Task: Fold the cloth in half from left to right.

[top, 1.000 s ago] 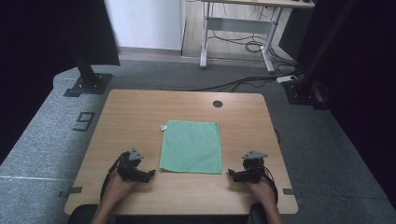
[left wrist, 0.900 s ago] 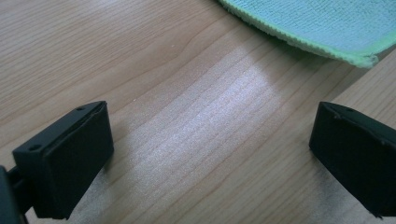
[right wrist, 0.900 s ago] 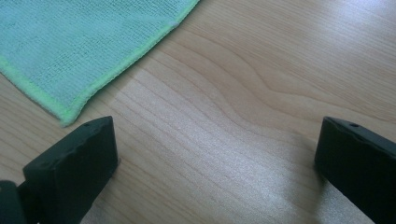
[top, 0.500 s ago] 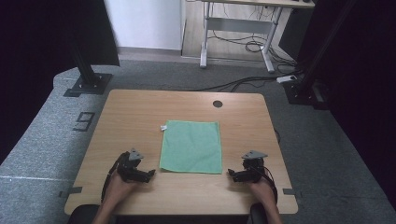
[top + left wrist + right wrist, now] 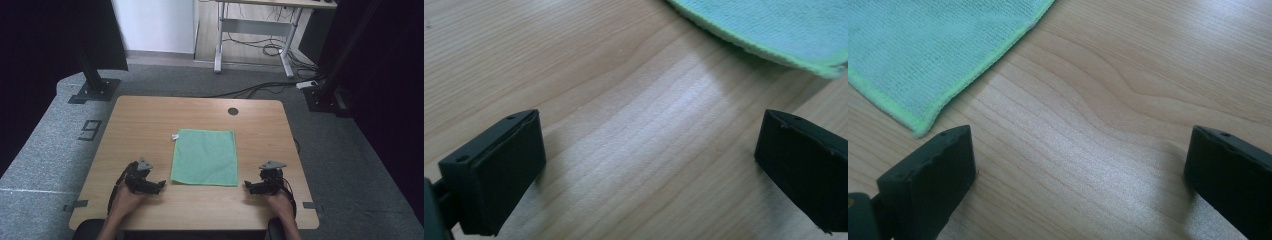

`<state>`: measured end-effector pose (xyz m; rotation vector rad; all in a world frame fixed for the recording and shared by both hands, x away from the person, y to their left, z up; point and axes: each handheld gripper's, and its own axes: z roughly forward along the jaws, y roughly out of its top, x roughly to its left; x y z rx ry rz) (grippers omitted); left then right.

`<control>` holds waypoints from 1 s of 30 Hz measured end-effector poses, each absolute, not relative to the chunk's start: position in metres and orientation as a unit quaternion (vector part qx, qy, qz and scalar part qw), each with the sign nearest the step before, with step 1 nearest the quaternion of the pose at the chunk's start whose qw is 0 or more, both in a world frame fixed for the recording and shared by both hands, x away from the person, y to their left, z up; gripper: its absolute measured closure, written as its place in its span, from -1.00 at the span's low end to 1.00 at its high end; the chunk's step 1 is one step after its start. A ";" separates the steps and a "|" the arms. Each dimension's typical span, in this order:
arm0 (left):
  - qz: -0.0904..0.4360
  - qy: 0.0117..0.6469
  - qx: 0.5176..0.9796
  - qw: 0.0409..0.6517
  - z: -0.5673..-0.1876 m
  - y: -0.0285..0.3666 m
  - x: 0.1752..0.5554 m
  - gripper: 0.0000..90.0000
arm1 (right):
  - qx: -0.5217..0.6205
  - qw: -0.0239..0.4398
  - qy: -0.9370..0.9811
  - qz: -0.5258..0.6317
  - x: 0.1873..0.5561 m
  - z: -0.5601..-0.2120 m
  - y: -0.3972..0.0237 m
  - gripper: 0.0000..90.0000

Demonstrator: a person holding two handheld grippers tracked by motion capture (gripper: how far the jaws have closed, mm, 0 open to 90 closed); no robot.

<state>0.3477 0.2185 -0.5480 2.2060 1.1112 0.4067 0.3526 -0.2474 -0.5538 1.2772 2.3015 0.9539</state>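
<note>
A green cloth [image 5: 205, 156] lies flat in the middle of the wooden table [image 5: 150, 120], with a small white tag at its far left corner. My left gripper [image 5: 159, 185] rests on the table just left of the cloth's near left corner, open, nothing between its jaws. The cloth's edge [image 5: 774, 35] crosses the top right of the left gripper view. My right gripper [image 5: 248, 186] rests just right of the near right corner, also open and empty. In the right gripper view the cloth's corner [image 5: 923, 65] lies at the upper left, by the left jaw.
A dark round hole [image 5: 232, 111] sits near the table's far edge. A black post base [image 5: 92, 90] stands on the grey floor at the far left. A desk frame [image 5: 255, 30] with cables is behind, and dark curtains hang at both sides.
</note>
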 end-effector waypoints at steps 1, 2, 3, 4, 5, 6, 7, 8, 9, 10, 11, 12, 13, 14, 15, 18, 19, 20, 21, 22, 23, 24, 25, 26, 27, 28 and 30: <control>0.156 0.423 0.836 0.313 -0.548 0.219 0.349 -1.00 | 0.451 0.169 0.809 0.337 0.353 -0.554 -0.248 -0.99; 0.158 0.423 0.836 0.311 -0.547 0.220 0.350 -1.00 | 0.453 0.168 0.807 0.339 0.353 -0.553 -0.248 -0.99; 0.160 0.424 0.835 0.312 -0.546 0.221 0.351 -1.00 | 0.455 0.168 0.806 0.340 0.352 -0.553 -0.247 -0.99; 0.161 0.425 0.834 0.314 -0.545 0.221 0.353 -1.00 | 0.455 0.167 0.805 0.342 0.352 -0.553 -0.247 -0.99; 0.161 0.425 0.832 0.317 -0.544 0.222 0.355 -1.00 | 0.456 0.166 0.804 0.343 0.352 -0.553 -0.247 -0.99; 0.161 0.426 0.831 0.320 -0.542 0.222 0.357 -1.00 | 0.457 0.165 0.803 0.345 0.352 -0.553 -0.246 -0.99; 0.161 0.425 0.830 0.323 -0.540 0.221 0.360 -1.00 | 0.456 0.165 0.803 0.346 0.352 -0.553 -0.246 -0.99; 0.162 0.424 0.830 0.325 -0.539 0.221 0.362 -1.00 | 0.457 0.166 0.802 0.347 0.352 -0.552 -0.244 -0.99; 0.163 0.424 0.829 0.328 -0.537 0.220 0.365 -1.00 | 0.457 0.166 0.802 0.347 0.352 -0.552 -0.244 -0.98; 0.162 0.424 0.827 0.330 -0.535 0.220 0.367 -1.00 | 0.456 0.166 0.802 0.347 0.352 -0.552 -0.243 -0.98; 0.161 0.424 0.827 0.331 -0.534 0.219 0.371 -1.00 | 0.455 0.166 0.802 0.349 0.352 -0.552 -0.241 -0.98; 0.161 0.423 0.828 0.332 -0.532 0.218 0.375 -1.00 | 0.455 0.165 0.802 0.349 0.352 -0.551 -0.240 -0.97; 0.163 0.422 0.828 0.332 -0.530 0.217 0.379 -1.00 | 0.453 0.166 0.803 0.350 0.352 -0.551 -0.239 -0.95; 0.164 0.421 0.828 0.333 -0.529 0.215 0.383 -1.00 | 0.452 0.165 0.803 0.352 0.352 -0.551 -0.237 -0.94; 0.164 0.421 0.828 0.334 -0.527 0.213 0.387 -1.00 | 0.452 0.165 0.802 0.353 0.352 -0.550 -0.236 -0.94; 0.160 0.419 0.825 0.345 -0.523 0.205 0.401 -1.00 | 0.450 0.164 0.800 0.361 0.352 -0.549 -0.232 -0.93; 0.160 0.418 0.825 0.346 -0.522 0.203 0.404 -1.00 | 0.450 0.164 0.799 0.363 0.352 -0.549 -0.231 -0.93; 0.161 0.415 0.825 0.348 -0.521 0.200 0.407 -1.00 | 0.450 0.164 0.798 0.365 0.352 -0.548 -0.230 -0.93; 0.161 0.413 0.827 0.347 -0.520 0.196 0.411 -1.00 | 0.449 0.164 0.798 0.367 0.353 -0.548 -0.229 -0.93; 0.161 0.411 0.827 0.348 -0.519 0.194 0.415 -1.00 | 0.449 0.164 0.798 0.368 0.353 -0.548 -0.228 -0.93; 0.162 0.410 0.826 0.350 -0.518 0.190 0.419 -1.00 | 0.450 0.162 0.796 0.371 0.353 -0.547 -0.226 -0.93; 0.164 0.410 0.826 0.350 -0.518 0.188 0.423 -1.00 | 0.449 0.162 0.796 0.372 0.353 -0.547 -0.225 -0.93; 0.165 0.410 0.826 0.350 -0.519 0.187 0.425 -1.00 | 0.449 0.162 0.796 0.373 0.353 -0.547 -0.223 -0.93; 0.167 0.411 0.825 0.351 -0.520 0.185 0.428 -1.00 | 0.446 0.164 0.797 0.372 0.354 -0.547 -0.221 -0.93; 0.168 0.413 0.824 0.350 -0.522 0.184 0.431 -1.00 | 0.444 0.164 0.799 0.371 0.354 -0.547 -0.219 -0.93; 0.168 0.414 0.824 0.349 -0.524 0.182 0.433 -1.00 | 0.442 0.164 0.801 0.369 0.354 -0.547 -0.217 -0.93; 0.169 0.418 0.823 0.345 -0.530 0.180 0.436 -1.00 | 0.441 0.168 0.805 0.359 0.354 -0.549 -0.214 -0.92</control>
